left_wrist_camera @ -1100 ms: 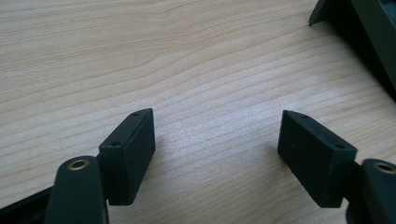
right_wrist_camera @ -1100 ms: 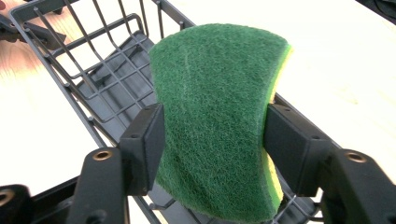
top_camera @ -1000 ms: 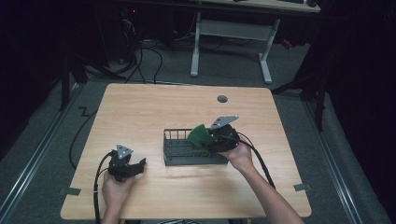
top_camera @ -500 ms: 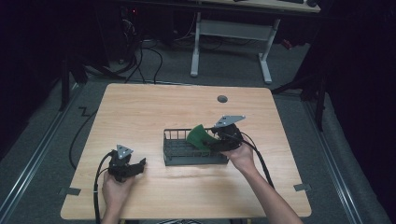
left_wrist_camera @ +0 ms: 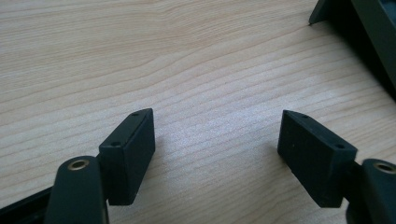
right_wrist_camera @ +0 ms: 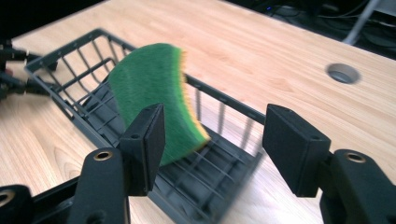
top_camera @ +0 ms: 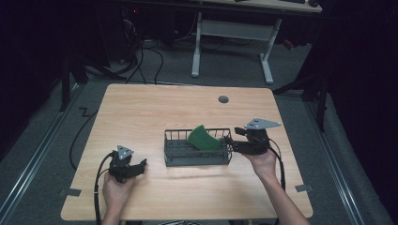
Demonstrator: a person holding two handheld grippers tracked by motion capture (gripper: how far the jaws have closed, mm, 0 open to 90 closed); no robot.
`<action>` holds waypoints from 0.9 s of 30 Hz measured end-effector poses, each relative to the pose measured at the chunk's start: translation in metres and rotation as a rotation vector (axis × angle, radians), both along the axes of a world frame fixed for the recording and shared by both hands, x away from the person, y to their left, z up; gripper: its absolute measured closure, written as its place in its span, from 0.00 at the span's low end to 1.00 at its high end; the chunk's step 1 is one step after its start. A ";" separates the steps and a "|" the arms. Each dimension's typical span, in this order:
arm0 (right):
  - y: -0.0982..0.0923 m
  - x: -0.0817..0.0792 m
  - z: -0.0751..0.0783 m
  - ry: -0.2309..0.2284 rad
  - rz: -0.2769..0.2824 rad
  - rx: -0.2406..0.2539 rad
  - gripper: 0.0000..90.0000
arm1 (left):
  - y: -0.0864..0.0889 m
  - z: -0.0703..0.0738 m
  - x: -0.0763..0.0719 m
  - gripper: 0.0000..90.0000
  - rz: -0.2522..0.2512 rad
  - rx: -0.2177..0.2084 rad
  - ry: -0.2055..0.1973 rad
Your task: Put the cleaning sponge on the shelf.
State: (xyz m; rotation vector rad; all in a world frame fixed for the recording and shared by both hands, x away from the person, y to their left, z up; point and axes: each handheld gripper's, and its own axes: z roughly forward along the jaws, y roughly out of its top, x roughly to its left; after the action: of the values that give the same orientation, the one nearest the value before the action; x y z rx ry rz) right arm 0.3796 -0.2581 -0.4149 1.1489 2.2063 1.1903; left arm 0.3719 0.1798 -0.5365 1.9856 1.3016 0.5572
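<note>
From my high view I look forward and down over the whole wooden table [top_camera: 155, 112]. My left gripper view sits low and close over bare tabletop, catching a corner of the wire basket [left_wrist_camera: 369, 32] at upper right. My right gripper view looks at close range across the basket's end toward the table's grommet hole [right_wrist_camera: 342, 73]. All three share the basket.

left tool [top_camera: 126, 168]: black, grey triangular plate, black cable | right tool [top_camera: 246, 143]: same | jaws: blocky, screw holes

right hand-held gripper [top_camera: 228, 142]: pulled back, jaws parted | sponge [top_camera: 203, 138]: released into basket [top_camera: 197, 157]
</note>
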 end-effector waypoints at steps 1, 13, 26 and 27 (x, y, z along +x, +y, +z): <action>-0.006 -0.003 0.000 0.001 -0.016 0.005 0.44 | 0.000 0.000 0.000 0.31 0.000 0.000 0.000; -0.058 -0.025 -0.018 0.009 -0.141 0.087 0.45 | 0.000 0.000 0.000 0.31 0.000 0.000 0.000; -0.088 -0.043 -0.048 0.046 -0.224 0.127 0.44 | 0.000 0.000 0.000 0.31 0.000 0.000 0.000; -0.090 -0.044 -0.051 0.050 -0.231 0.127 0.44 | 0.000 0.000 0.000 0.31 0.000 0.001 0.000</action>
State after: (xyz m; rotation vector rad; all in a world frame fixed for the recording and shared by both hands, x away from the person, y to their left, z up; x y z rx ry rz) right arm 0.3358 -0.3480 -0.4660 1.4549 1.9904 1.2279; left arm 0.3719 0.1798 -0.5365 1.9861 1.3017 0.5576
